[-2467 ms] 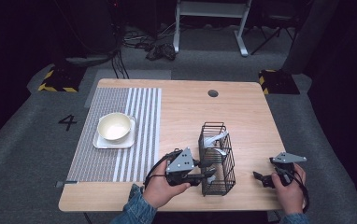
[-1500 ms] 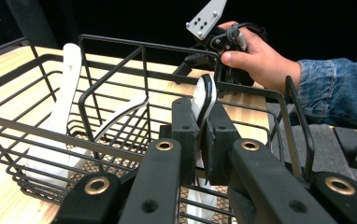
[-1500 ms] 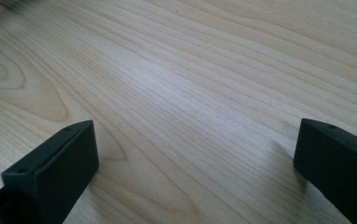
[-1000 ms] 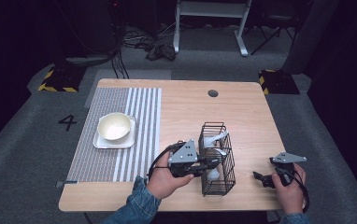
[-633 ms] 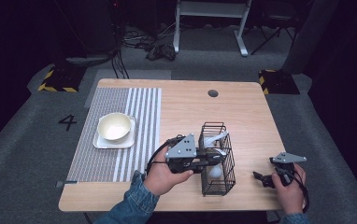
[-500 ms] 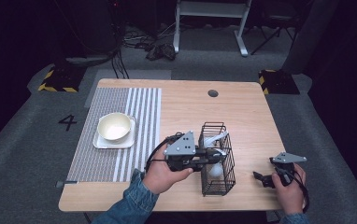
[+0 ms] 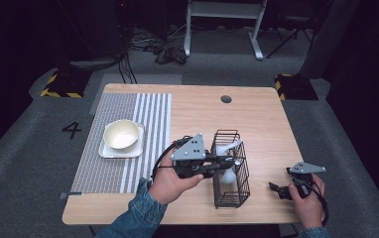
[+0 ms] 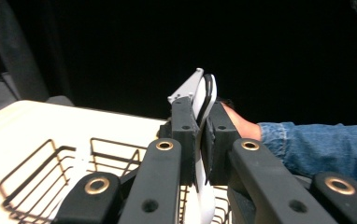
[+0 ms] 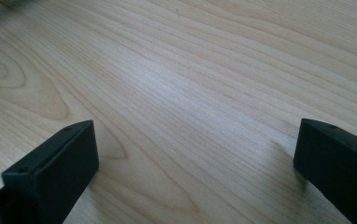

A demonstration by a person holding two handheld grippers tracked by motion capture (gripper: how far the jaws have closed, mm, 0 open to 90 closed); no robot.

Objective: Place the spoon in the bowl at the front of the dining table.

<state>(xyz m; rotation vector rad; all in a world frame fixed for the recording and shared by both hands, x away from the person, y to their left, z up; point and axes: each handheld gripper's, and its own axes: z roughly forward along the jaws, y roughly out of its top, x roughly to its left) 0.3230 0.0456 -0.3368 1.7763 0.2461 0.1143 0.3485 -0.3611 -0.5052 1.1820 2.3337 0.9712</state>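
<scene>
Currently my left tool is clamped on a white spoon above the wire basket; I lift straight, clearing the rim. Right tool rests apart.

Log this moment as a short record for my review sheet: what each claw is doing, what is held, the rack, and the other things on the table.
left claw: shut on a white spoon, above the wire basket
right claw: open, holding nothing, low over bare wood of the table
wire basket: black, upright, with another white utensil inside
bowl: cream, on a square plate on the striped mat
</scene>
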